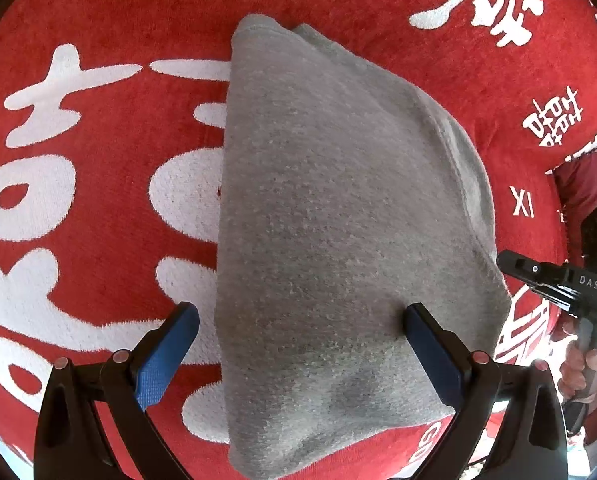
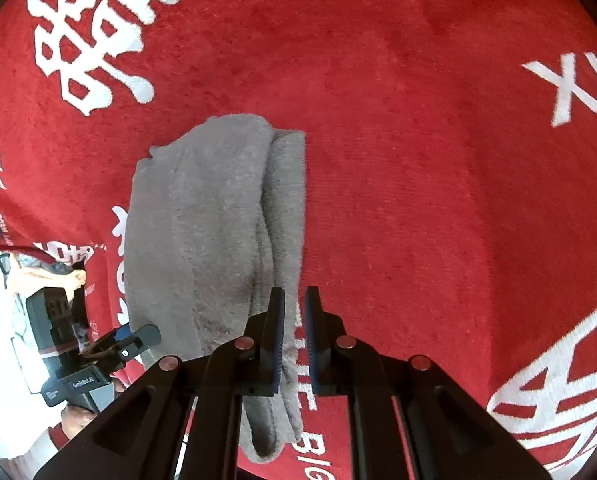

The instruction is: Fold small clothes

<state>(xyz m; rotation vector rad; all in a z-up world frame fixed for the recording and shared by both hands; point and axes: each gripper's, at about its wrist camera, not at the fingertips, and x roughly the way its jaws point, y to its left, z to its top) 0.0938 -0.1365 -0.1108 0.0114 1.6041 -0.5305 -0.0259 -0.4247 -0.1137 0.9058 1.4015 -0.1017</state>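
- The left gripper (image 1: 300,320) stands wide open astride the folded grey cloth (image 1: 338,240).
- The right gripper (image 2: 295,308) is nearly closed, empty, at the cloth's edge.

Work surface was a red plush cloth (image 2: 398,140) with big white Chinese characters (image 1: 46,184) and Latin lettering "XI" (image 1: 521,201). Bright, overexposed daylight at the lower left edge of the right wrist view.

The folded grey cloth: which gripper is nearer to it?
Left. The left gripper straddles the folded grey cloth, jaws open; the right gripper sits at its edge.
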